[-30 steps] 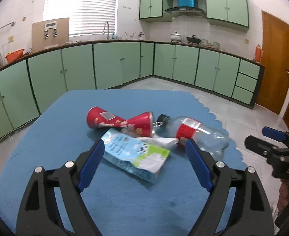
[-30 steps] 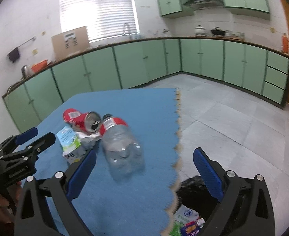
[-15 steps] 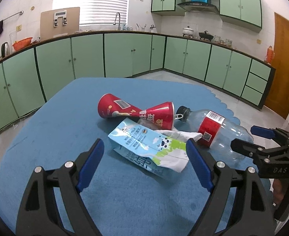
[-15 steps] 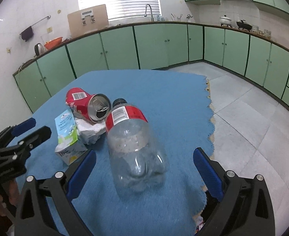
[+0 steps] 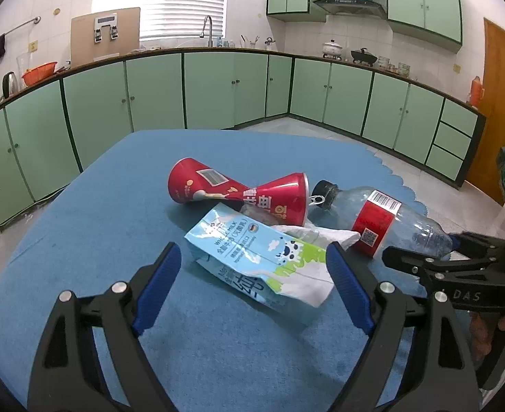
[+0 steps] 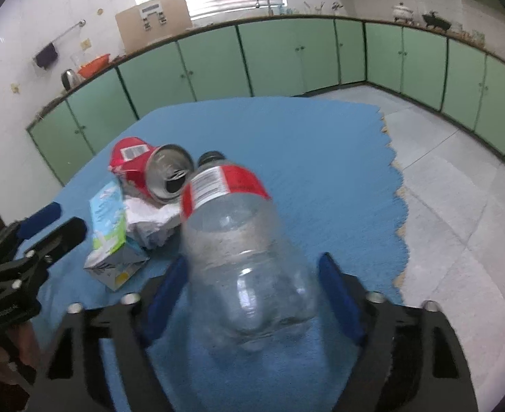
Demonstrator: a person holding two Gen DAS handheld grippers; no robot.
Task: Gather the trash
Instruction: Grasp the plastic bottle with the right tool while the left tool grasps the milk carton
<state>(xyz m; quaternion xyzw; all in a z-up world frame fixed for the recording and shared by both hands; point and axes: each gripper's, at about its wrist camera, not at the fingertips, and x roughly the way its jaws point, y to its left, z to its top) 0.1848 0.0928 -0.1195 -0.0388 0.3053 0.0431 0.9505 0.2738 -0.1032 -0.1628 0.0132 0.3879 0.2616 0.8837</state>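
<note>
Trash lies in a small heap on the blue mat [image 5: 80, 240]: a clear bottle [image 6: 242, 257] with a red label and black cap, a crushed red can [image 5: 238, 195], a flattened milk carton [image 5: 252, 257] and a crumpled white wrapper [image 5: 331, 235].

In the right wrist view the bottle lies on its side with its base toward the camera and its cap pointing away, next to the can's open top. The right gripper [image 6: 252, 295] has come around the bottle's base, one blue finger [image 6: 338, 295] on each side, and its jaws are closing. A narrow strip of mat shows between the right-hand finger and the bottle, so the pads do not press on it yet (the left-hand finger looks very near the plastic, but I cannot tell whether it touches). From the left wrist view the same gripper [image 5: 421, 252] reaches in from the right edge at the bottle's base, with part of a hand [image 5: 503, 322] behind it.

The left gripper [image 5: 252, 274] is low over the mat with its jaws wide apart and nothing pressed between them. The near end of the carton lies between its fingertips [image 5: 163, 274]. The carton rests partly on the wrapper, and the can lies just behind both, its pinched middle giving it an hourglass shape.

Green cabinets [image 5: 218, 89] line the walls behind.
</note>
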